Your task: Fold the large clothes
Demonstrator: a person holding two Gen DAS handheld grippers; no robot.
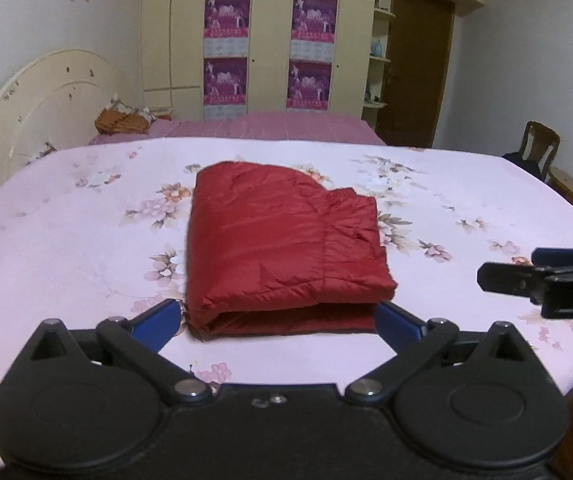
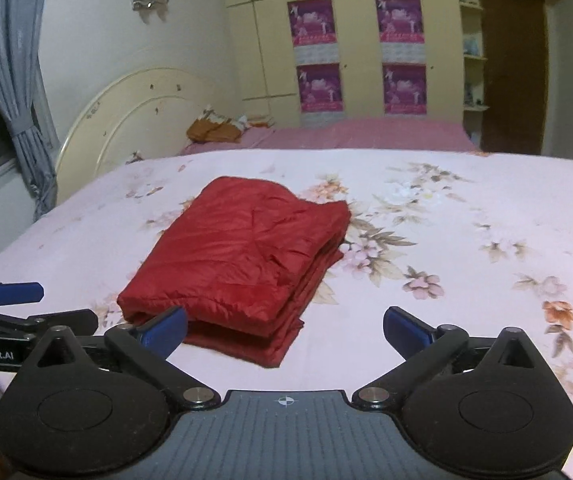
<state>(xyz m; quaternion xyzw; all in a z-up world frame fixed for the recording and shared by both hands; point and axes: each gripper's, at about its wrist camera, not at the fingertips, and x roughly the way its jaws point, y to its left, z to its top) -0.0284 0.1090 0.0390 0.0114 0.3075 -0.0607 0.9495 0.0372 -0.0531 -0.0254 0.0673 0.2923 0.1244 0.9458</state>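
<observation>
Red jacket [image 1: 282, 248], quilted and slick with a slight sheen, lies folded into a thick rectangular bundle mid-bed on the pale pink floral sheet [image 1: 66, 264]. Layered edges show along its near side. My left hand-held gripper [image 1: 278, 318] and right hand-held gripper [image 2: 286, 326] both stand released, blue-tipped fingers spread wide, gripping nothing. Rounded cream headboard [image 2: 134, 116] is partly cut off behind the bed.

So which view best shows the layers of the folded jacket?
Right wrist: the jacket lies at an angle, so its stacked edges show along two sides. Left wrist sees the jacket head-on, only the front fold.
</observation>
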